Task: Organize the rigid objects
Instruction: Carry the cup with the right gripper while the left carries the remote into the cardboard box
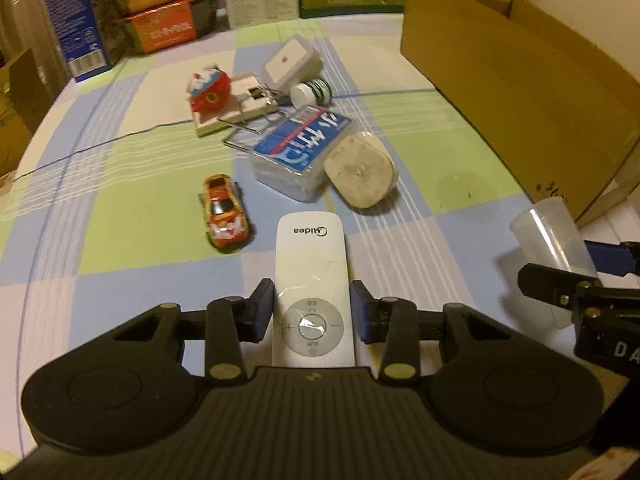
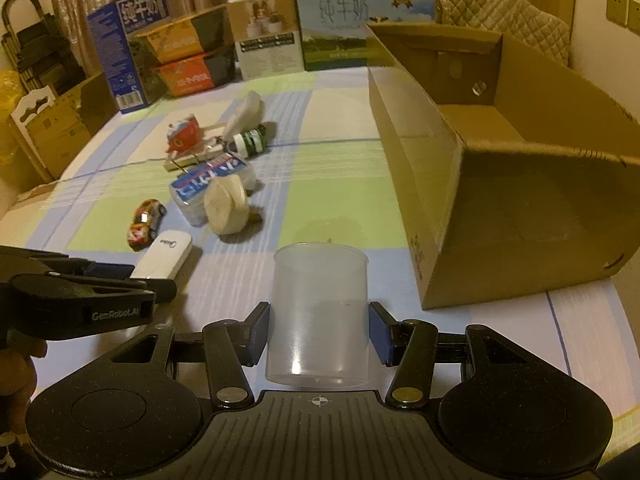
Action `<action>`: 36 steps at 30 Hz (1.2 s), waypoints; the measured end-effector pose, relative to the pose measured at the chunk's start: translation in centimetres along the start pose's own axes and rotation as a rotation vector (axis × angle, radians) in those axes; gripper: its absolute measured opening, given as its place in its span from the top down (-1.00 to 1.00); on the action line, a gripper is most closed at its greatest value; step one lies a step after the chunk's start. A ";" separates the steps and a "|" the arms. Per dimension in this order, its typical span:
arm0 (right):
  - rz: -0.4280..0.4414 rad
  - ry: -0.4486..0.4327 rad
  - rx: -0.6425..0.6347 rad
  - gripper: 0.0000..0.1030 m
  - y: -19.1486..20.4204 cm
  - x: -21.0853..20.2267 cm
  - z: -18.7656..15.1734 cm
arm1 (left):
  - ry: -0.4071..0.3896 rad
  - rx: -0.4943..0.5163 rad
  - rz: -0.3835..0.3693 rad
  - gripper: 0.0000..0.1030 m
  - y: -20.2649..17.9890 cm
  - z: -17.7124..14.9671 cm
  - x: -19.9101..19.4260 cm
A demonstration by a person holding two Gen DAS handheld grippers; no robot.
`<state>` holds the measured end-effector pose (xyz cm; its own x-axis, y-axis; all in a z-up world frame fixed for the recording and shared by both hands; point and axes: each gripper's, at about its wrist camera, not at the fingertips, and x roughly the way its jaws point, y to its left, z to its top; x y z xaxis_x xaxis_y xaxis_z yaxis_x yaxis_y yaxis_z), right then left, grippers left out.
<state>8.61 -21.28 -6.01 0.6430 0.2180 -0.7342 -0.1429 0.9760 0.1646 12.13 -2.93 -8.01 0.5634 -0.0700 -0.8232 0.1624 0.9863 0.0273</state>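
My left gripper (image 1: 312, 312) is shut on a white Midea remote (image 1: 311, 276), which points away over the checked tablecloth; it also shows in the right wrist view (image 2: 164, 258). My right gripper (image 2: 318, 332) is shut on a clear plastic cup (image 2: 318, 316), held upright; the cup also shows in the left wrist view (image 1: 550, 240). An open cardboard box (image 2: 500, 184) lies on its side to the right. A toy car (image 1: 225, 210), a blue-labelled clear box (image 1: 300, 152) and a cream oval case (image 1: 360, 174) lie ahead.
Farther back lie a red toy (image 1: 210, 92), a mousetrap-like board (image 1: 240, 106), a white case (image 1: 290, 62) and a small bottle (image 1: 312, 92). Cartons (image 2: 336, 24) line the table's far edge. The checked cloth (image 1: 120, 200) covers the table.
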 end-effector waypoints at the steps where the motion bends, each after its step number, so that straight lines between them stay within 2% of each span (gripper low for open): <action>1: 0.008 -0.006 -0.004 0.05 0.2 -0.3 0.2 | -0.007 -0.008 -0.001 0.31 0.1 0.2 -0.7; 5: 0.039 -0.054 -0.020 0.05 1.0 -2.2 1.5 | -0.053 -0.027 -0.007 0.31 0.1 1.7 -3.7; 9: 0.050 -0.135 -0.029 0.05 0.9 -4.8 3.9 | -0.117 -0.020 -0.037 0.31 -1.3 4.7 -6.6; 12: 0.023 -0.200 -0.031 0.05 -0.6 -6.9 6.2 | -0.161 -0.003 -0.085 0.31 -3.5 7.2 -8.3; 15: -0.014 -0.231 -0.006 0.05 -3.7 -8.7 8.6 | -0.203 0.034 -0.144 0.31 -6.7 10.0 -9.2; 20: -0.110 -0.185 0.025 0.05 -10.3 -8.2 11.4 | -0.206 0.066 -0.250 0.31 -12.4 13.8 -8.0; 25: -0.137 -0.141 0.076 0.05 -15.2 -6.8 12.0 | -0.167 0.107 -0.304 0.31 -17.2 15.7 -5.4; 30: -0.137 -0.112 0.116 0.05 -17.7 -5.5 11.7 | -0.127 0.138 -0.294 0.31 -19.5 16.1 -3.0; 36: -0.139 -0.106 0.135 0.05 -18.8 -4.9 10.8 | -0.096 0.151 -0.275 0.31 -19.7 15.9 -1.3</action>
<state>16.31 -40.71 1.61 0.7262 0.0734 -0.6835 0.0502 0.9860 0.1592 21.12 -24.68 1.52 0.5546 -0.3519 -0.7541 0.4332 0.8958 -0.0994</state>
